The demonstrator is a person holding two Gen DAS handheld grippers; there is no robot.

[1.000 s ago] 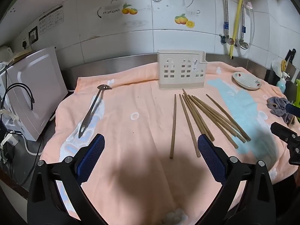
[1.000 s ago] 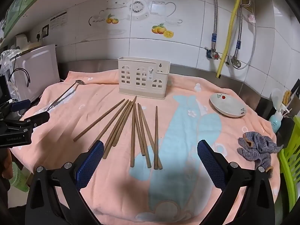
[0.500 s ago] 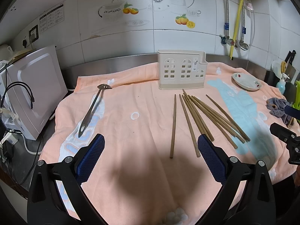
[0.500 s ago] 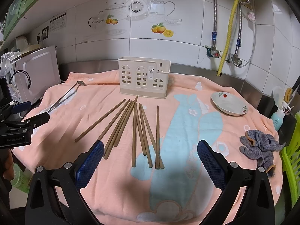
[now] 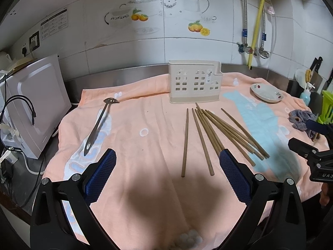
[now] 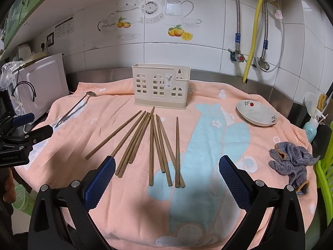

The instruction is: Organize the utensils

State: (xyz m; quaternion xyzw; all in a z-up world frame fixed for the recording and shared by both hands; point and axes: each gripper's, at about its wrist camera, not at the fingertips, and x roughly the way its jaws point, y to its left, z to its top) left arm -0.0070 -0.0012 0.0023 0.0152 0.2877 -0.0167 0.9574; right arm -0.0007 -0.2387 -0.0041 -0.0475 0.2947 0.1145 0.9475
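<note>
Left gripper [image 5: 167, 169]: wide open, holding nothing.
Right gripper [image 6: 166, 176]: wide open, holding nothing.
Chopsticks [image 6: 152, 145]: fanned on towel [image 6: 208, 141], near holder [image 6: 161, 86].
Ladle [image 5: 98, 125]: far left.

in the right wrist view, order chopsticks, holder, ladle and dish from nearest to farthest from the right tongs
1. Chopsticks, fanned on the towel just ahead of the right tongs.
2. Dish, ahead to the right.
3. Holder, straight ahead at the back.
4. Ladle, far left; its handle end lies nearer, so holder and ladle are close to call.
</note>
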